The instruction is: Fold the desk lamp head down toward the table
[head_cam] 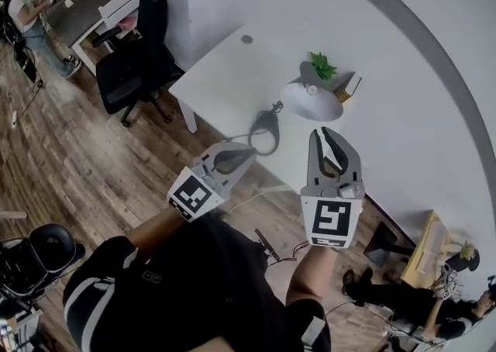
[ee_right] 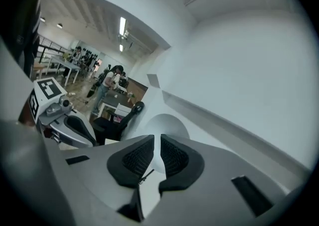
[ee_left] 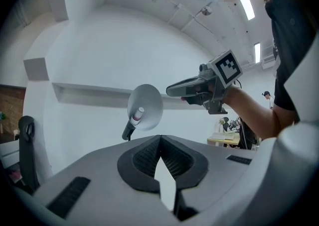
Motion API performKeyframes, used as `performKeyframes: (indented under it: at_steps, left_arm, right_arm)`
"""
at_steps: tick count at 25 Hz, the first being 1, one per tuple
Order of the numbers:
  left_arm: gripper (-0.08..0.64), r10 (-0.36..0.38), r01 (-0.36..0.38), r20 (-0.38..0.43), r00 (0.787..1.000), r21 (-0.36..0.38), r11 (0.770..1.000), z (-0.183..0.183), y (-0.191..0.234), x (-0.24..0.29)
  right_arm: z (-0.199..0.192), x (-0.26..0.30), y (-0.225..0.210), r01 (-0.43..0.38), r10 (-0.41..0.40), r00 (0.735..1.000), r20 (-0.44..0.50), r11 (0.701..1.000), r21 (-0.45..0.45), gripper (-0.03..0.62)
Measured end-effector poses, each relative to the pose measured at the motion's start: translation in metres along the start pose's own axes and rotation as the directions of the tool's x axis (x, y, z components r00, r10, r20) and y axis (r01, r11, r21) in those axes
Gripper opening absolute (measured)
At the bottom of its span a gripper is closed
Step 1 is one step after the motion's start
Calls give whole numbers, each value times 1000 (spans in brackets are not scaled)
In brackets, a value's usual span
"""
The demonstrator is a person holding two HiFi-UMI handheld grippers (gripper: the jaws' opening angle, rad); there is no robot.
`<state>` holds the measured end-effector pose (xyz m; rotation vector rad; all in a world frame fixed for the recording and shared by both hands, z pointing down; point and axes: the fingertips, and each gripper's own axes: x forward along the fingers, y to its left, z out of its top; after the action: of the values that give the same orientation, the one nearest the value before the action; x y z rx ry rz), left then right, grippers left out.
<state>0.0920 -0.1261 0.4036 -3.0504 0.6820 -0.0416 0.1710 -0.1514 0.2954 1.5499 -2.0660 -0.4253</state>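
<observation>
2 grippers hover at the near edge of the table [head_cam: 225,63], and neither touches anything. My left gripper [ee_left: 159,140] has its jaws shut tip to tip, with only a V-shaped gap lower down between the pads, and nothing sits in that gap. My right gripper [ee_right: 158,140] is all but closed, a thin slit showing between its pads, and it is empty too. From the head view the 2 tools sit side by side, the right one pointing toward the lamp [head_cam: 311,101] and the left one angled to the same side.

That lamp stands on the white table near the wall, just beside a small plant [head_cam: 322,67]. Its white shade is raised on a dark arm, and in the left gripper view the open face of the shade turns toward me with the bulb visible inside. Both grippers are clear of it. 1 black chair [head_cam: 139,48] stands at the table's far end.
</observation>
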Motion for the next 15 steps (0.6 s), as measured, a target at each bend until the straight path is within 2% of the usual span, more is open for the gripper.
performKeyframes:
  at_steps: [5, 15]
  left_arm:
    - [21, -20, 20, -3, 1000, -13, 1000, -3, 7, 7]
    - [21, -36, 36, -12, 999, -24, 999, -11, 7, 12]
  right_arm:
    - [9, 15, -12, 19, -29, 998, -59, 987, -163, 60]
    - [25, 29, -36, 52, -92, 990, -110, 945, -322, 91]
